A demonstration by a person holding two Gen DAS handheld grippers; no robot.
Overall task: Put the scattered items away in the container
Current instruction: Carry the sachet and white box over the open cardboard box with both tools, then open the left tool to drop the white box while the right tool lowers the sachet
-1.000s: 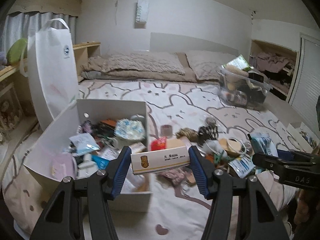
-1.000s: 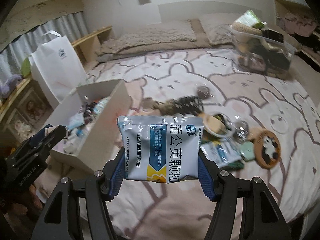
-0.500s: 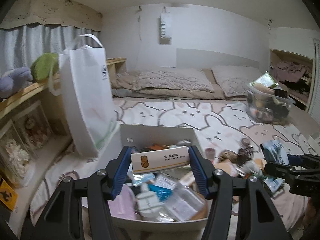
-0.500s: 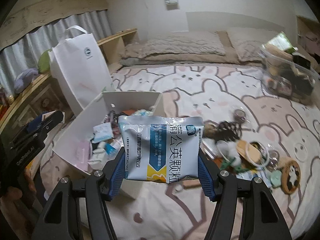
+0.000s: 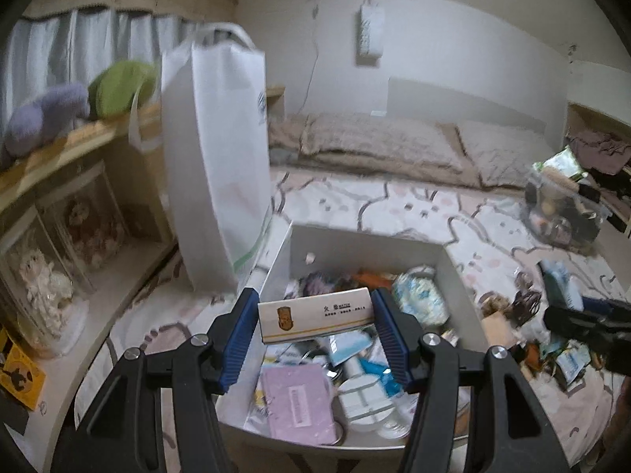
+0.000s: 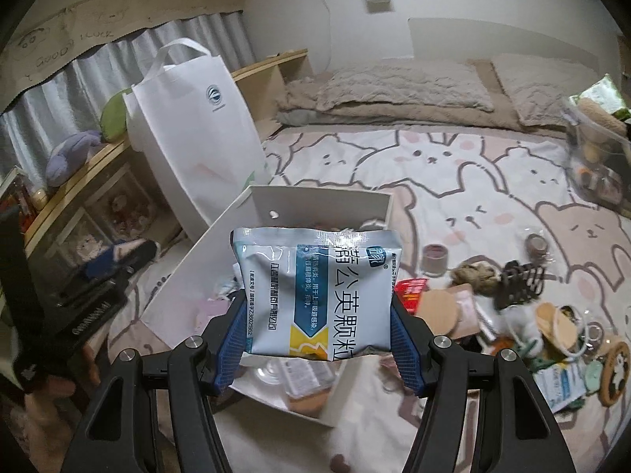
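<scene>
on the far left a wooden shelf [image 5: 71,146] runs along the bed, and a tall white bag [image 5: 217,157] stands just beside the left wall of the white box [image 5: 366,252], so that side is tight. the left gripper [image 5: 315,317] is clamped on a small white matchbox [image 5: 315,315], held above the box's near half. the box is already crowded; a pink packet [image 5: 297,404] lies at its near edge, partly hidden by the gripper's arms. the right gripper [image 6: 317,311] is clamped on a blue and white sachet [image 6: 317,291] over the box's near right corner, and the sachet hides much of the box inside. right of the box, loose items [image 6: 512,303] lie scattered on the bed sheet [image 6: 453,181], with bare sheet beyond them. a clear bin [image 6: 599,161] at the far right is cut off by the frame edge.
</scene>
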